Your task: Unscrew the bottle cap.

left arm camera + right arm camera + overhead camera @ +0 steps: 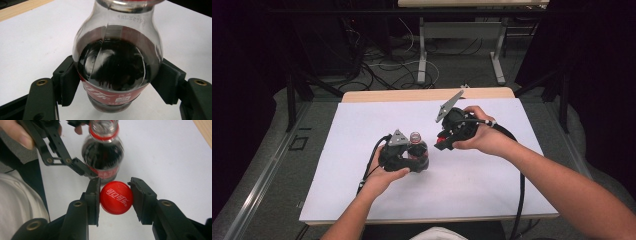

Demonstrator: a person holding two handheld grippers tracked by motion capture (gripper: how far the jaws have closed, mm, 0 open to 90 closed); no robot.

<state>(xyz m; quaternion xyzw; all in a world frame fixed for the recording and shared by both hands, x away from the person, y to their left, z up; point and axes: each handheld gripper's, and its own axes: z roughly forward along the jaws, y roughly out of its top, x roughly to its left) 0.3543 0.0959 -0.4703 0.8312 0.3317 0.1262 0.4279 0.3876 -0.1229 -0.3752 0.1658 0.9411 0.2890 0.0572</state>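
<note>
A small cola bottle (pixel 417 148) stands upright on the white tabletop (pixel 362 130), half full of dark drink, its neck uncapped above a red ring. My left gripper (pixel 411 161) is shut on its body just above the red label; in the left gripper view the bottle (pixel 117 62) sits between both ribbed pads (pixel 68 83). My right gripper (pixel 443 142) hovers just right of the bottle, shut on the red screw cap (pixel 116 197), whose white lettering faces the camera. Beyond the cap, the right gripper view shows the bottle (pixel 103 155) held by the left gripper (pixel 65 160).
The white table surface (pixel 175 157) lies around both hands, with a wooden strip (pixel 427 94) along its far edge. Black cables (pixel 519 195) trail from the grippers toward the near edge. Behind the table are table legs (pixel 422 50) and floor wiring.
</note>
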